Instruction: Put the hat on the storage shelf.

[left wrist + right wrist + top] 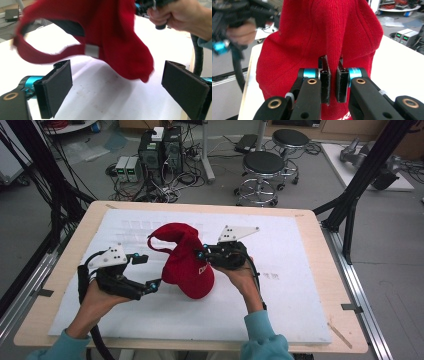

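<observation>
A red knitted cap [187, 262] with a back strap and metal buckle [91, 51] hangs just above the white mat [300, 265] at the table's middle. My right gripper [202, 254] comes in from the right and is shut on a fold of the cap's cloth [324, 30], with the jaws [333, 62] nearly together and red fabric pinched between them. My left gripper [148, 271] stands to the left of the cap, open wide and holding nothing. In the left gripper view its pads [58, 86] frame the cap's lower edge [130, 65] from a short way off, apart from it.
The mat lies on a wooden table [327, 285]. Behind the far edge stand two stools [262, 170] and computer boxes with cables [160, 152] on the floor. Black frame posts [367, 170] rise at both sides.
</observation>
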Demonstrator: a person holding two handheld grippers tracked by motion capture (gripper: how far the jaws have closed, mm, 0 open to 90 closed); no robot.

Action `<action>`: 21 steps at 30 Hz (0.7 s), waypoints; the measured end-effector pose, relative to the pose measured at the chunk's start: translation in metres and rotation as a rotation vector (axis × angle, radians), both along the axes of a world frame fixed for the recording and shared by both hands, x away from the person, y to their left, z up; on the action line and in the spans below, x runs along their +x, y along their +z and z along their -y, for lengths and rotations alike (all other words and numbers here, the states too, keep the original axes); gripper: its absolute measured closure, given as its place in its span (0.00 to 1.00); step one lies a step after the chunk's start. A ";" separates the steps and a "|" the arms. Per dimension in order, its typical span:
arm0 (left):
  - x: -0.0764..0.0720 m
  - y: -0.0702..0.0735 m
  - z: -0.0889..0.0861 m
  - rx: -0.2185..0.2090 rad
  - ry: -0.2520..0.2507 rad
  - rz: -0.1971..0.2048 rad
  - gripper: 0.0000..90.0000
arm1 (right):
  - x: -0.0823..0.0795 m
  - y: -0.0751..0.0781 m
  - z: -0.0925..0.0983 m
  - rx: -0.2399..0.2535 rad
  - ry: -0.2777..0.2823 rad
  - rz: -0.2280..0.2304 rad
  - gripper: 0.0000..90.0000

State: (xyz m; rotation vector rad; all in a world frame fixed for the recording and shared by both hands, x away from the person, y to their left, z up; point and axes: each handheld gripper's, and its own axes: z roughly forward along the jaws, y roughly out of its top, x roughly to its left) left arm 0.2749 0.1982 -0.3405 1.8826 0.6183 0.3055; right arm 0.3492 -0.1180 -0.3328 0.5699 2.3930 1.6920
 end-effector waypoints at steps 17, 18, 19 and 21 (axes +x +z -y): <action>-0.009 -0.032 0.022 0.007 -0.032 -0.019 0.16 | -0.004 0.014 -0.005 0.053 -0.054 0.047 0.95; -0.009 -0.032 0.024 0.006 -0.034 -0.019 0.17 | -0.005 0.014 -0.006 0.052 -0.062 0.043 0.95; -0.009 -0.033 0.027 0.015 -0.035 -0.020 0.18 | -0.005 0.015 -0.006 0.055 -0.065 0.042 0.95; -0.008 -0.033 0.031 0.017 -0.037 -0.018 0.20 | -0.006 0.018 -0.007 0.060 -0.073 0.043 0.95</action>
